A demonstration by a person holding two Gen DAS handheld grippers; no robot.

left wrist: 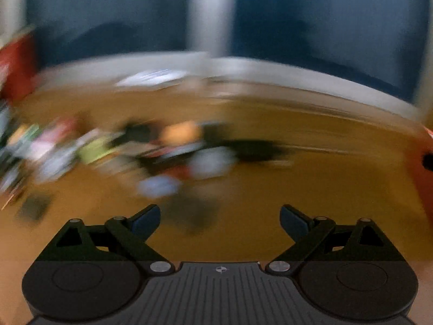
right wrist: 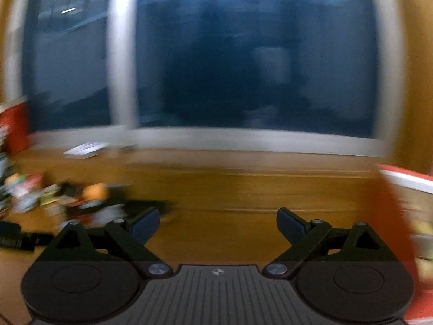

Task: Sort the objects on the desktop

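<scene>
Left gripper [left wrist: 220, 218]: jaws stand wide apart, nothing between them, only bare wooden desk [left wrist: 311, 189] showing in the gap. Right gripper [right wrist: 217, 220]: likewise spread wide and empty, over bare wood.

Beyond the left gripper, across the middle and left of its frame, lies the pile of objects [left wrist: 151, 151] to be sorted, a mix of orange, green, pink, white and black items (heavy blur; individual pieces cannot be identified). In the right wrist view the same pile sits at the lower left of the frame, with a black strap-like item [right wrist: 19, 239] below it at the left edge.

At the right edge of the right wrist view stands a red box [right wrist: 397, 216] with a pale rim, apparently holding some items already; its contents are too smeared to name. A second red shape [right wrist: 13, 127] stands at the left edge, and a white sheet [right wrist: 85, 147] lies at the back of the desk beneath the dark window [right wrist: 243, 67].

Assessment: both views are smeared sideways, consistent with travel between pick-ups. Neither gripper carries anything, so the step in hand is judged to be an approach toward the pile. The next move calls for settling over one separable item at the pile's edge, jaws aligned across its narrow side, before closing.
</scene>
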